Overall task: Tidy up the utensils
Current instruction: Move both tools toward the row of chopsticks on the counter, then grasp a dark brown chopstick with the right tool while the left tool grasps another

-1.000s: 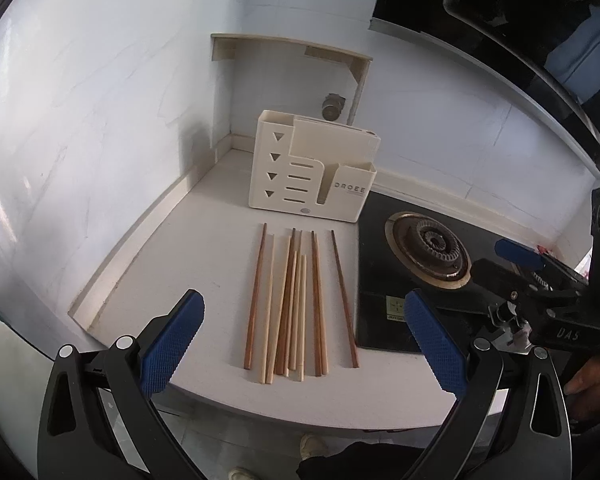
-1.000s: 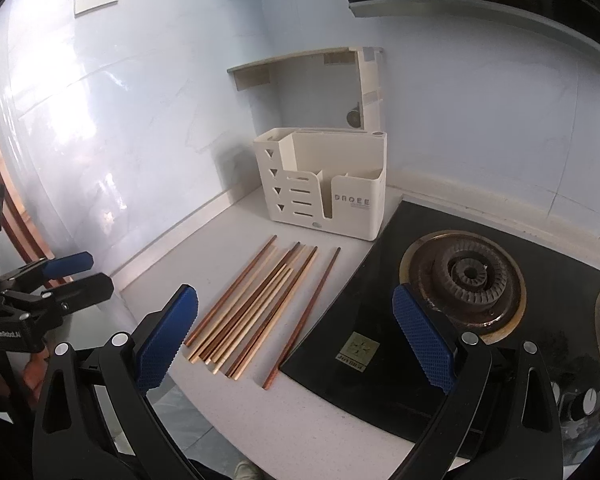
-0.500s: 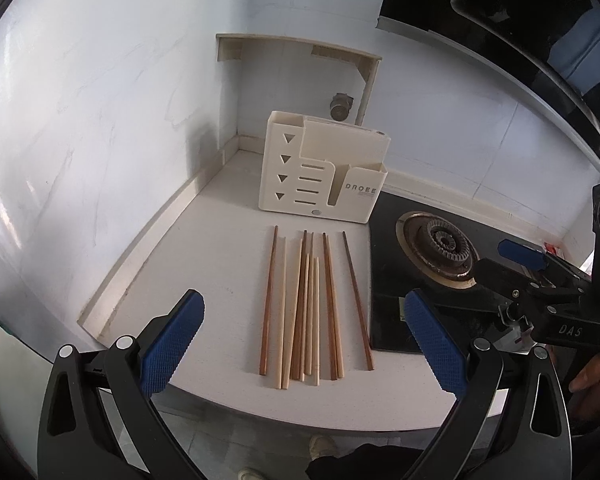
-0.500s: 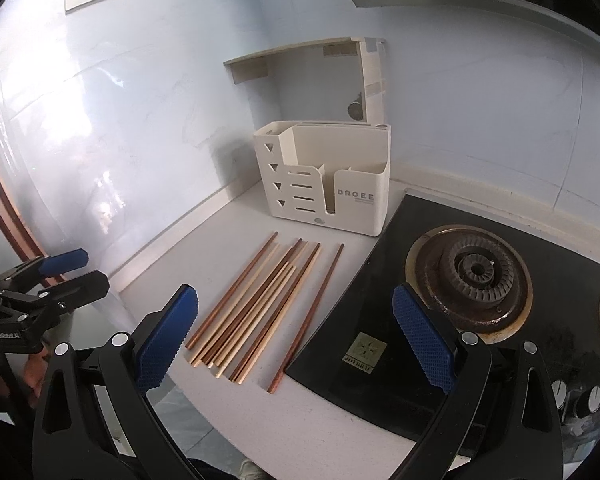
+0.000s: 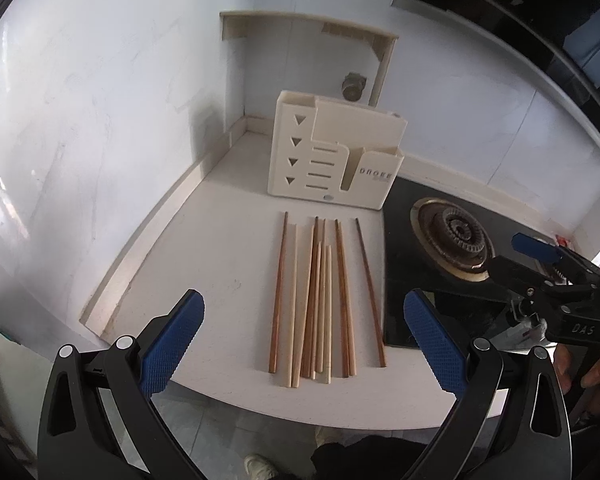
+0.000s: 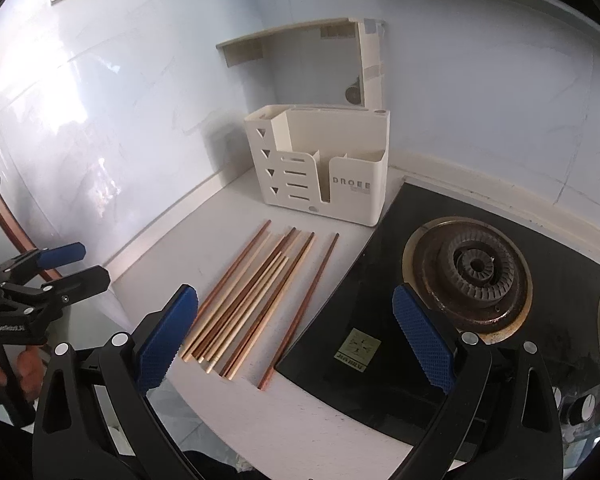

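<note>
On the white counter (image 5: 228,280), chopsticks (image 5: 324,300) lie before the holder (image 5: 332,160); my left gripper (image 5: 304,340) and right gripper (image 6: 296,336) both gape wide, empty.

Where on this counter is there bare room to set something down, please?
Bare white counter lies between the wall ledge and the chopsticks. It is crowded between the chopsticks and the black stove, and up by the cream utensil holder.

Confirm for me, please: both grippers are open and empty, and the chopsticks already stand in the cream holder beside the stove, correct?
Not quite. The chopsticks are not in the cream holder; they lie flat in a row on the counter in front of it, as the left wrist view shows. The rest holds: the left gripper and right gripper are both open and empty, and the holder sits beside the stove.
</note>
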Tool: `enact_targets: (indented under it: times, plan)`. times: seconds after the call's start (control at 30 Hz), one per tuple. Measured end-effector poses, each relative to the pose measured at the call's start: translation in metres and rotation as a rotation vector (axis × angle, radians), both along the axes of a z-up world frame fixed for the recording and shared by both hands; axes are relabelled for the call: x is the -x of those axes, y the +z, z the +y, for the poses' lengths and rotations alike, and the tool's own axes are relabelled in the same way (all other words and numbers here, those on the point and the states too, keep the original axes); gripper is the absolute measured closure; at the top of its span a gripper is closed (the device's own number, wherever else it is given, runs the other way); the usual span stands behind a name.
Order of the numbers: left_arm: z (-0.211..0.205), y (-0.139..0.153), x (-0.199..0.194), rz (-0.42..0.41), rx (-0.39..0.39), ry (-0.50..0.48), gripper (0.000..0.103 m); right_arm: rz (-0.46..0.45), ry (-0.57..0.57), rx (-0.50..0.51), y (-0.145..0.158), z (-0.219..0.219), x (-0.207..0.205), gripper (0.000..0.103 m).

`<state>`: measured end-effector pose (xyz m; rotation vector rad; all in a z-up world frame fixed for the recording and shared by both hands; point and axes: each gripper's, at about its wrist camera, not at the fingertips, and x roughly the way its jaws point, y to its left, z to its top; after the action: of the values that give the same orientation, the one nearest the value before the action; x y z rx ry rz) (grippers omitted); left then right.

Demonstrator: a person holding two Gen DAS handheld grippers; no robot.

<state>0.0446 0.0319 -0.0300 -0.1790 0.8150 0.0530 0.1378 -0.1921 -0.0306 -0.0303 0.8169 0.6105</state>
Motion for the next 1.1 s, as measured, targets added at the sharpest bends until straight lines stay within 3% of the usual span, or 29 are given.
enact_targets:
  times: [0.37, 0.7, 0.9, 1.1]
  plan:
    - [0.026, -0.014, -0.033, 0.129, 0.072, 0.037, 0.006, 0.111, 0.004, 0.06, -0.011, 0.01, -0.032, 0.004]
    - [0.033, -0.036, -0.064, 0.25, 0.016, -0.062, 0.008, 0.216, -0.039, 0.138, -0.028, 0.034, -0.049, 0.004]
    - [0.04, -0.056, -0.079, 0.357, 0.035, -0.091, 0.009, 0.283, -0.03, 0.178, -0.042, 0.05, -0.064, 0.004]
    - [0.039, -0.064, -0.09, 0.409, -0.012, -0.141, 0.01, 0.387, -0.045, 0.19, -0.059, 0.062, -0.079, 0.004]
